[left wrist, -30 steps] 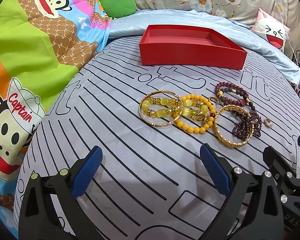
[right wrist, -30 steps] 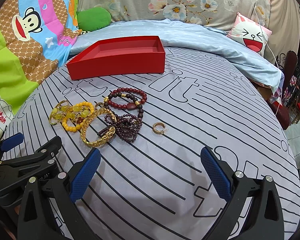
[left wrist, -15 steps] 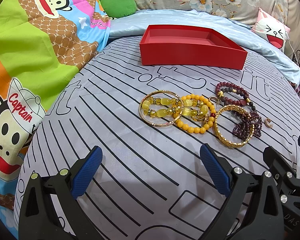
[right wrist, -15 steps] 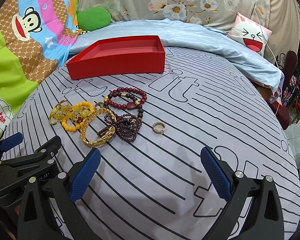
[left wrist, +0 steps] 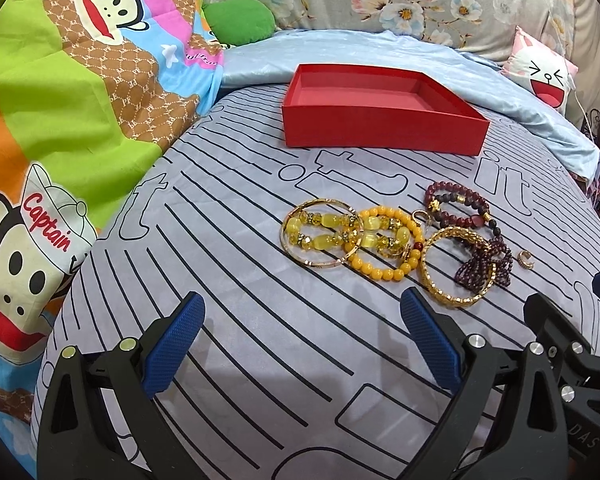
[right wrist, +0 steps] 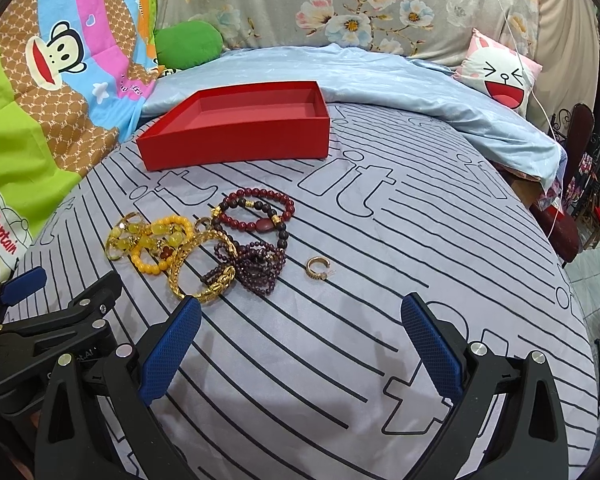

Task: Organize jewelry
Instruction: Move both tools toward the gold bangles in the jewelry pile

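An empty red box (left wrist: 384, 132) (right wrist: 236, 142) sits at the back of the striped grey bedspread. In front of it lies a cluster of jewelry: a gold bangle with yellow stones (left wrist: 320, 238), a yellow bead bracelet (left wrist: 384, 244) (right wrist: 160, 244), a gold chain bracelet (left wrist: 454, 268) (right wrist: 202, 266), dark purple beads (left wrist: 486, 266) (right wrist: 256, 268), a red bead bracelet (left wrist: 458, 204) (right wrist: 256, 214) and a small gold earring (left wrist: 525, 259) (right wrist: 318, 268). My left gripper (left wrist: 302, 340) and right gripper (right wrist: 300, 344) are both open and empty, hovering in front of the cluster.
A cartoon monkey blanket (left wrist: 52, 120) rises on the left. A green cushion (left wrist: 238, 20), a light blue sheet (right wrist: 380, 80) and a white-and-pink face pillow (right wrist: 496, 74) lie behind the box. The bed edge drops off at the right (right wrist: 572, 280).
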